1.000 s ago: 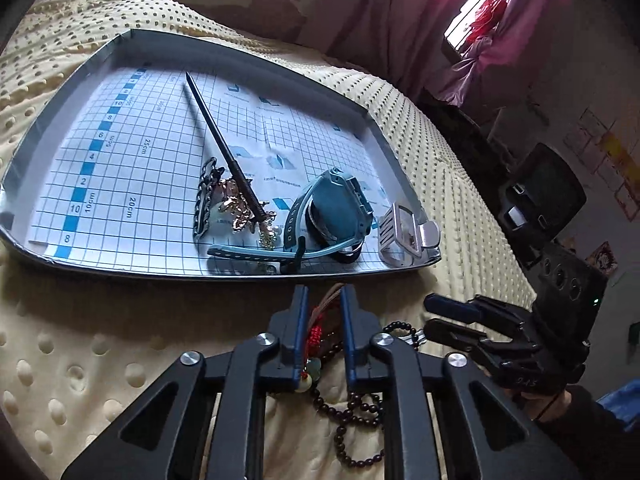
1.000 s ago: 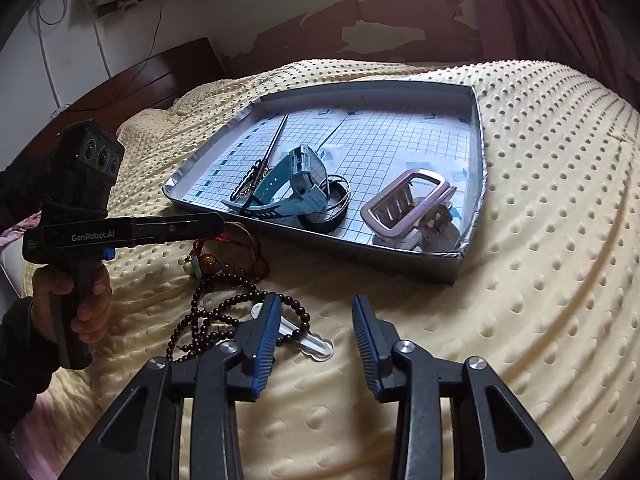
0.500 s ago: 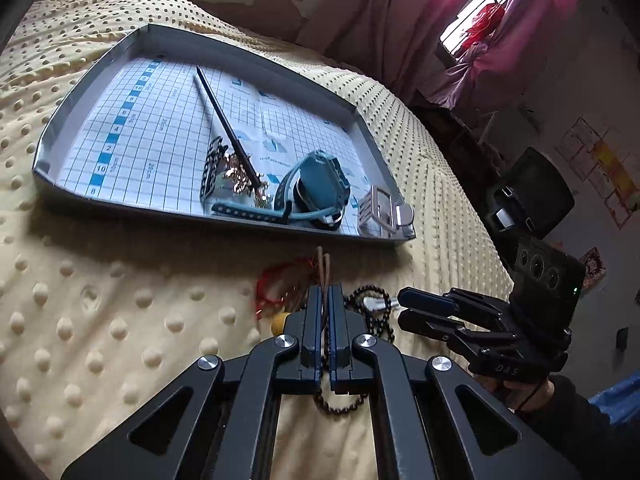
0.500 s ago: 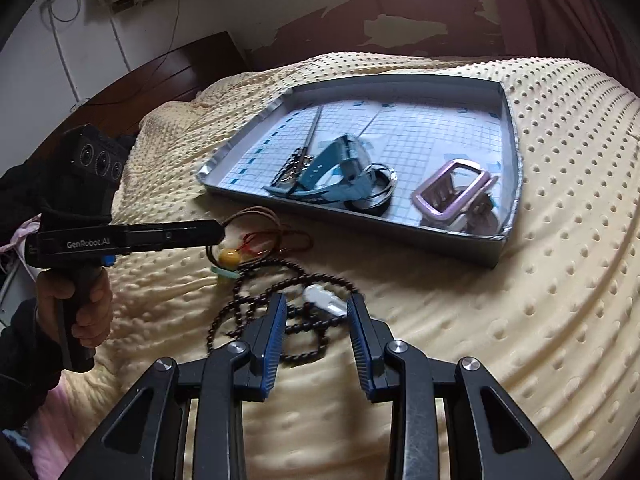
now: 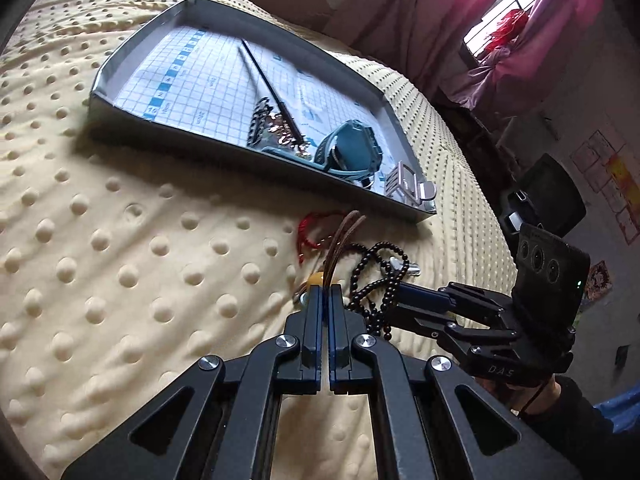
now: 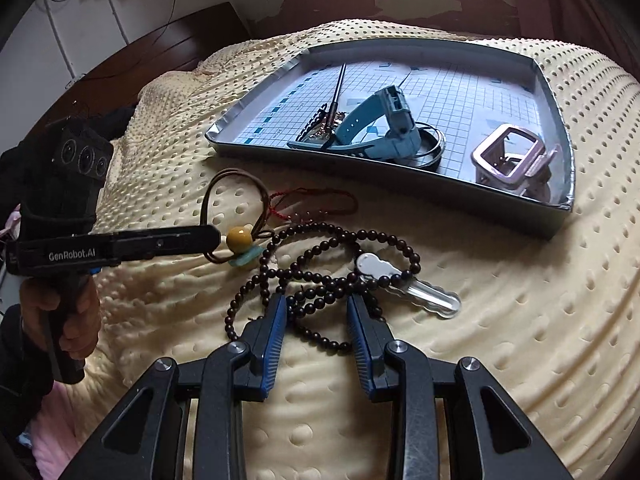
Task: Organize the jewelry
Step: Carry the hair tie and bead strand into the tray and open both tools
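Bed: cream dimpled blanket (image 6: 500,300) covers it, with pink curtains (image 5: 520,40) by the window beyond.
Tray: grey tray (image 6: 400,184) with grid paper lies toward the far side of the bed, holding a dark hair stick (image 6: 339,84), a blue watch (image 6: 384,128), a dark bangle (image 6: 434,150) and a pale hair claw (image 6: 512,160).
Loose pieces: just off the tray's near edge lie a brown cord with a yellow bead (image 6: 239,237), a red string bracelet (image 6: 320,200), a dark bead necklace (image 6: 332,276) and a clear hair clip (image 6: 416,292) under the beads.
Left tongs (image 5: 327,292): clenched on the brown cord near its bead.
Right tongs (image 6: 316,312): spread apart, lowered either side of the bead necklace strands, not yet gripping them.
Hands: a hand (image 6: 76,320) grips the left handle.
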Tool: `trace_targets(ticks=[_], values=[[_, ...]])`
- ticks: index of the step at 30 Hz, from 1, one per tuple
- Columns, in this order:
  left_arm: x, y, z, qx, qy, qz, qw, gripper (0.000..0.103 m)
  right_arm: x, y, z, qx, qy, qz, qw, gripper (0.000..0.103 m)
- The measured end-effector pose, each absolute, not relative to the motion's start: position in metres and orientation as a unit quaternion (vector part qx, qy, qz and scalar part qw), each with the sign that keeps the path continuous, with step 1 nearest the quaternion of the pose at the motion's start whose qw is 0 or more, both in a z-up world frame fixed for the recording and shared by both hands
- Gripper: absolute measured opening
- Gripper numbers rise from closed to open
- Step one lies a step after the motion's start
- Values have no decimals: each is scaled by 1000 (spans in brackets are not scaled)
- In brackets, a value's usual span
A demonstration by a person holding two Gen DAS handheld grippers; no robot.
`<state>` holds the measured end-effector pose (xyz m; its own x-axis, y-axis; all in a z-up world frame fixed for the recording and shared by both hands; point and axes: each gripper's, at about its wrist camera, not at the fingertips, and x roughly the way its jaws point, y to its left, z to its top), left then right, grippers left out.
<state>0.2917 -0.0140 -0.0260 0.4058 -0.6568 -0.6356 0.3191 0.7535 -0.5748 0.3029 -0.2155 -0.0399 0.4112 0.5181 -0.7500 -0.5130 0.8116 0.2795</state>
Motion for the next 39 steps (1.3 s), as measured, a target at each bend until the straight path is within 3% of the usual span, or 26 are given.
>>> trace_targets(ticks=[7, 10, 11, 25, 32, 39], values=[[289, 5, -33, -200, 463, -263, 822, 1, 303, -200, -43, -8, 447, 293, 845, 32], [286, 5, -28, -199, 455, -255, 830, 0, 299, -198, -42, -8, 441, 292, 848, 7], [285, 6, -25, -198, 451, -255, 832, 0, 297, -198, -39, -8, 437, 289, 852, 6], [274, 7, 45, -171, 413, -244, 860, 0, 283, -202, 44, 5, 366, 307, 878, 6], [307, 9, 79, -162, 386, -220, 881, 0, 320, -171, 90, -23, 336, 312, 888, 6], [360, 24, 73, -140, 385, -190, 892, 0, 382, -142, 95, -5, 349, 310, 884, 6]])
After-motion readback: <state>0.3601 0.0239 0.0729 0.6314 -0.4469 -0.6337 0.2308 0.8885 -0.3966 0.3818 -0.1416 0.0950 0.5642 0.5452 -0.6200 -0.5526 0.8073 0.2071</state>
